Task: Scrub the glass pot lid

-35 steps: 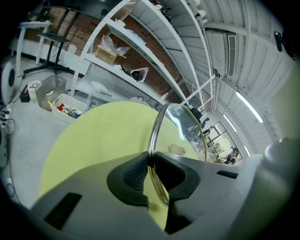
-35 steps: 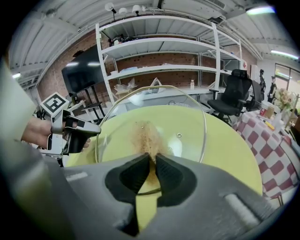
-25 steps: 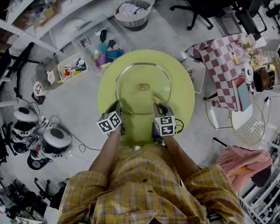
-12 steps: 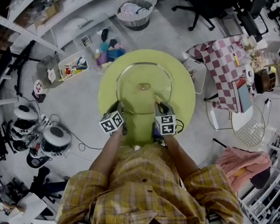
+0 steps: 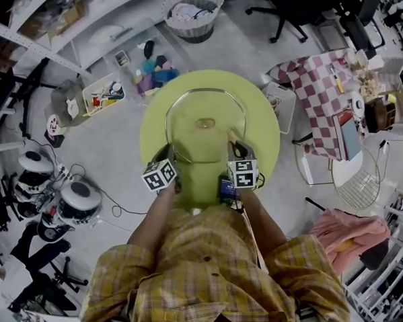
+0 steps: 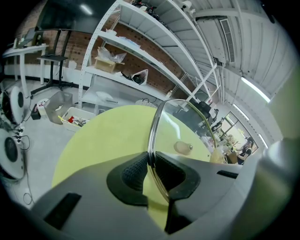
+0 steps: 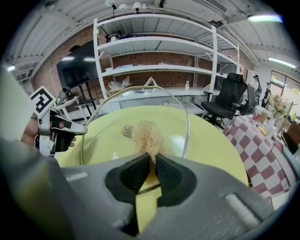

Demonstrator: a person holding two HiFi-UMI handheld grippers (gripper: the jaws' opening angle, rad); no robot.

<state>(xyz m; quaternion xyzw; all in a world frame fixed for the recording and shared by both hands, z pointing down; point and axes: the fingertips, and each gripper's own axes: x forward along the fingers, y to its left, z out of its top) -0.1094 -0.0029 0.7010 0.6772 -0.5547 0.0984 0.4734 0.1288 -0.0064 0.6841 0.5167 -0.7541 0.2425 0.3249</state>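
Note:
The glass pot lid (image 5: 192, 110) stands tilted on its edge over the round green table (image 5: 261, 144), its knob (image 5: 205, 124) at the centre. My left gripper (image 5: 168, 153) is shut on the lid's metal rim (image 6: 150, 140) at the near left, and the rim runs up between the black pads (image 6: 133, 172). My right gripper (image 5: 236, 146) is shut on a tan scrub pad (image 7: 146, 135). That pad lies against the glass (image 7: 168, 119) just right of the knob (image 7: 126, 130). The left gripper (image 7: 63, 132) shows at the left of the right gripper view.
A white basket (image 5: 192, 13) and bins of small items (image 5: 104, 95) stand on the floor beyond the table. A checkered cloth table (image 5: 322, 90) and a wire chair (image 5: 357, 182) are to the right. White round machines (image 5: 62, 198) sit at the left. Shelving (image 7: 154, 61) lines the back wall.
My right gripper has slid the scrub pad a little to the right across the lid. The left gripper and the lid have stayed where they were.

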